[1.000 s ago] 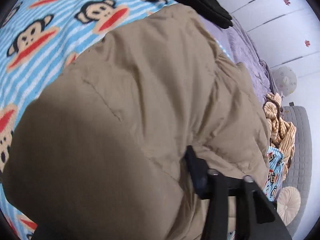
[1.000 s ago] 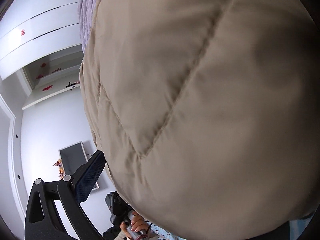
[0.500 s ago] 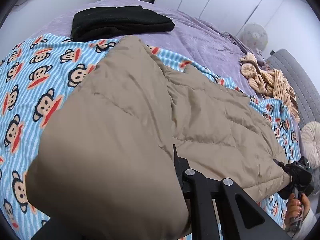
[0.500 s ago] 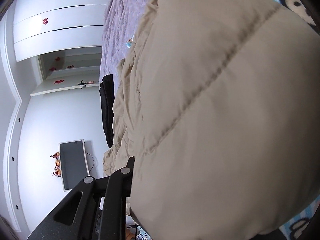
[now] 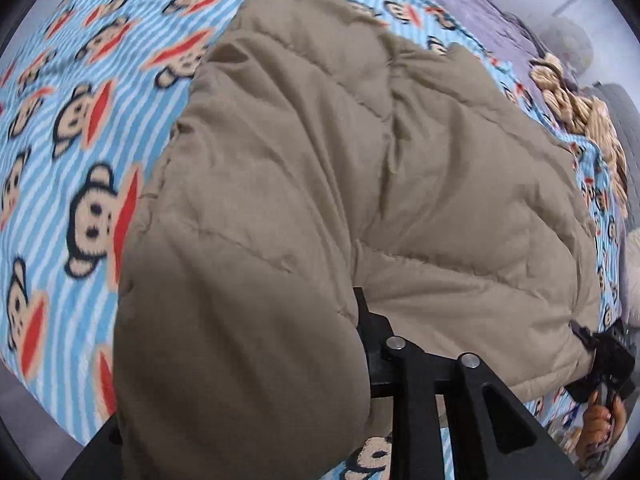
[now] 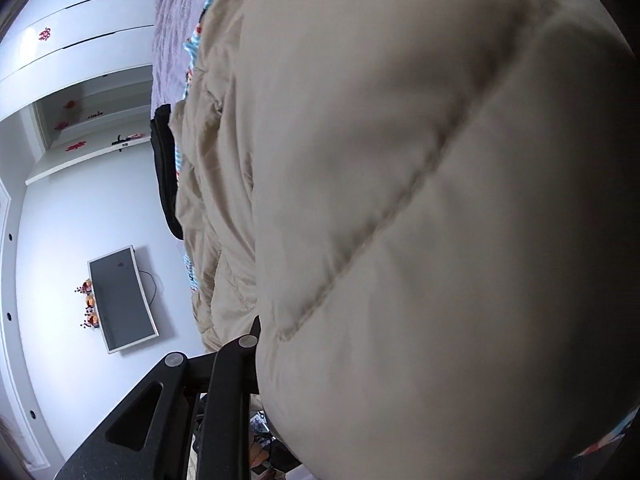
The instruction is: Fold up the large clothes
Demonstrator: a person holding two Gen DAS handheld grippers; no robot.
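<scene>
Both grippers, left gripper (image 5: 360, 312) & right gripper (image 6: 256, 332), clamp the beige padded coat (image 5: 340, 168); jaws just opened slightly; fold approx. half done, bundle not yet flat on the monkey blanket (image 5: 80, 120).

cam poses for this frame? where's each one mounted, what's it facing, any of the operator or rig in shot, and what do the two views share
Left wrist: on the left gripper, looking steeply down at the tan puffer coat on the monkey-print blanket; its own black fingers, plus the right gripper and the hand holding it.
Right wrist: on the right gripper, facing along the bed toward wall and monitor; own fingers, coat filling the frame.
Shared: coat, blanket, purple sheet.
</scene>
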